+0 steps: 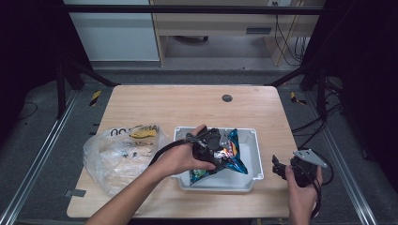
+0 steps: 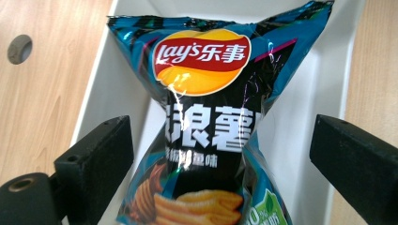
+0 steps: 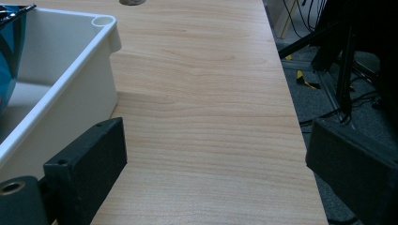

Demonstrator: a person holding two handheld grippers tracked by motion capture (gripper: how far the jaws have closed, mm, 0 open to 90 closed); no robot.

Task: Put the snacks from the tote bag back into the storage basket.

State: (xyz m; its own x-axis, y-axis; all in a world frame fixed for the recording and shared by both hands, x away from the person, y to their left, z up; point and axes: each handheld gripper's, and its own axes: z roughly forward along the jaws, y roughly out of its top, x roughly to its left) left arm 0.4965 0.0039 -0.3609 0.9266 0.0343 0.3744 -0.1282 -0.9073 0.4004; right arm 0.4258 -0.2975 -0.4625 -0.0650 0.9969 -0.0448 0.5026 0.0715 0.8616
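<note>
Crisps first: from the high view, the chip bag (image 1: 228, 154) lies in the white bin (image 1: 256, 154) at table centre, with our left gripper (image 1: 211, 149) over it. We judge it light, puffed, crinkly and slick, its contents fragile, so we should pinch a crimped end seam or the narrow waist, gently. A plastic bag (image 1: 119, 152) sits at nine o'clock of the bin, well apart; our right gripper (image 1: 278, 168) rests at three o'clock, outside the bin wall.

In the left gripper view, the jaws stand wide apart on either side of the chip bag (image 2: 206, 117), not touching it; the waist sits between them. Bin walls (image 2: 324, 84) crowd both flanks.

In the right gripper view, jaws are spread over bare table (image 3: 206, 117), bin (image 3: 70, 79) at nine o'clock.
</note>
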